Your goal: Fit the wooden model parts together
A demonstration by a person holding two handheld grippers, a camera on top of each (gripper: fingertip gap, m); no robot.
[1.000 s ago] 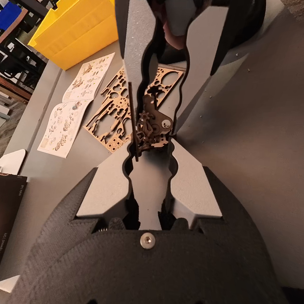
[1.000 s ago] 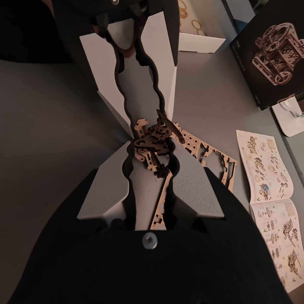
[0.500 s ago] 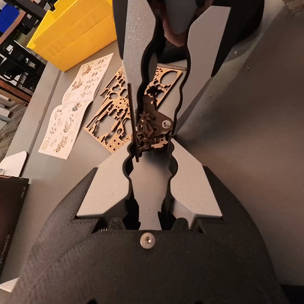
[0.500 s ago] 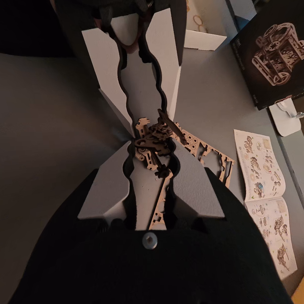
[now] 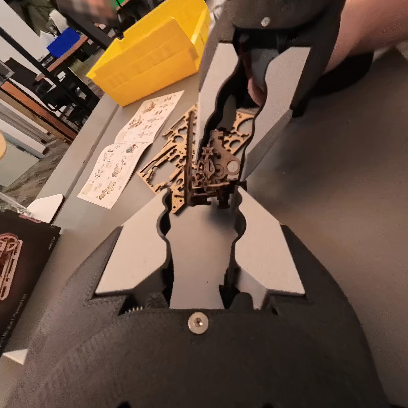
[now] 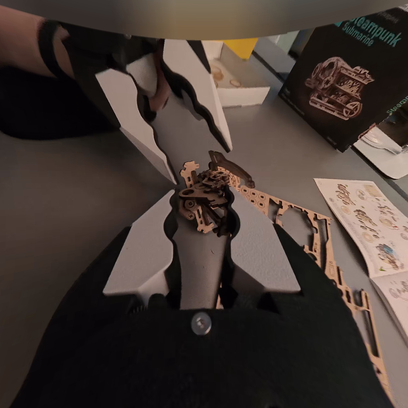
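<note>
Fingertips of the right gripper (image 6: 202, 207) are closed onto the wooden sub-assembly (image 6: 205, 205), a small cluster of laser-cut gears and plates held in the air above the grey table (image 6: 66, 198). The left gripper (image 5: 202, 198) faces it tip to tip. Its jaws stand about as wide as the model, but whether they press on it, I cannot tell. In the right wrist view one left finger (image 6: 141, 136) reaches the model's edge while the other ends just short of a dark curved piece (image 6: 234, 167) that sticks out from the cluster.

To do this step well, I would keep the right grip firm on the flat plates, not on the gears, and push the loose part straight along its slot. Thin plywood tabs are likely to snap if twisted. Small, squared pressure seems best, with both tools kept in line.

Below the model lies the punched-out parts sheet (image 5: 174, 159), and beside it the open instruction booklet (image 5: 123, 159). Farther off are a yellow bin (image 5: 150, 59) and the dark kit box (image 6: 344, 84).
</note>
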